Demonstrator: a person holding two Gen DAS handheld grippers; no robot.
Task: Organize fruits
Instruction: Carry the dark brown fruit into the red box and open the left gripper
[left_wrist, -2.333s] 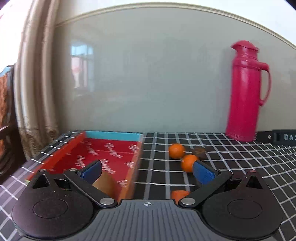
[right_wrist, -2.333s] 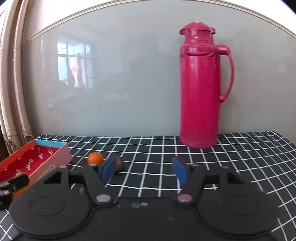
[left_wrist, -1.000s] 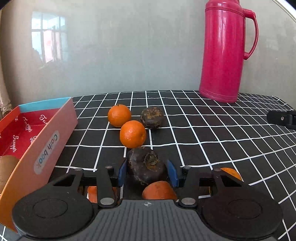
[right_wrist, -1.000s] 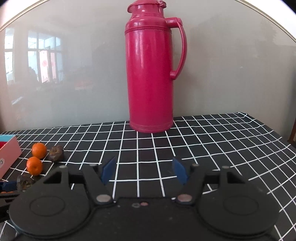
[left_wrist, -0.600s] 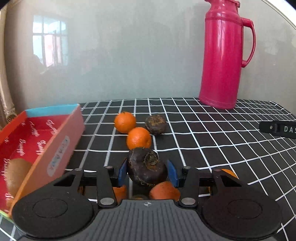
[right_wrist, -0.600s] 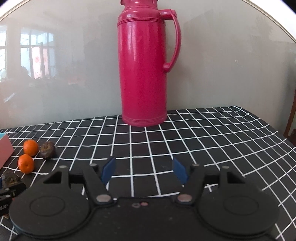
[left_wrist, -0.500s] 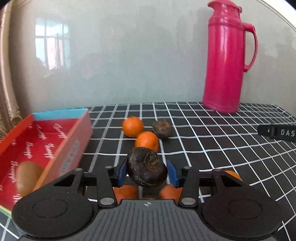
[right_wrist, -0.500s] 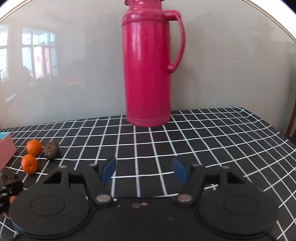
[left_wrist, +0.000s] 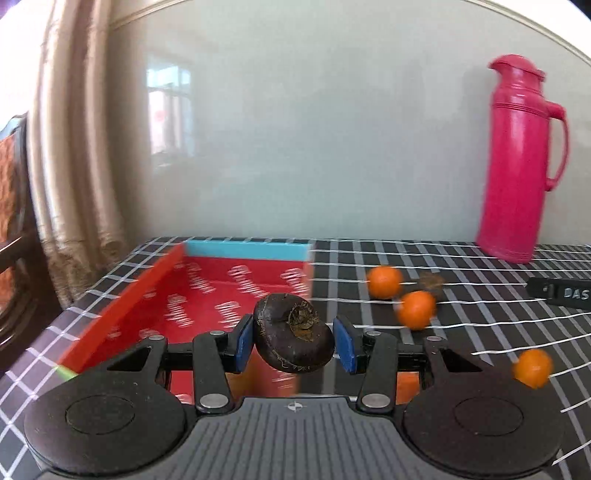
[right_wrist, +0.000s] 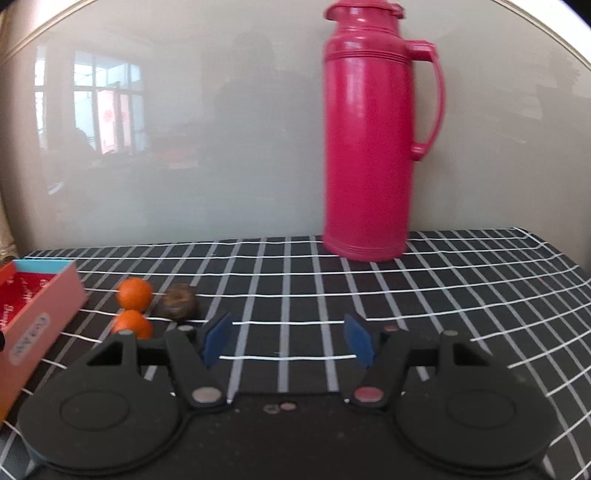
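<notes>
The left claw (left_wrist: 293, 341) pinches a dark, flattened water chestnut (left_wrist: 293, 338) across its sides, at the near edge of the red box (left_wrist: 207, 295). It looks light, hard and smooth, likely to slip, so a hold across its widest part suits. Oranges (left_wrist: 417, 309) lie beyond, right. The right claw (right_wrist: 286, 341) is spread, empty, over the worktop (right_wrist: 461, 295).

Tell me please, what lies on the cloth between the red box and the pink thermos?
In the right wrist view, two oranges and a dark brown fruit lie between the red box and the pink thermos; the rest is bare checked cloth.
</notes>
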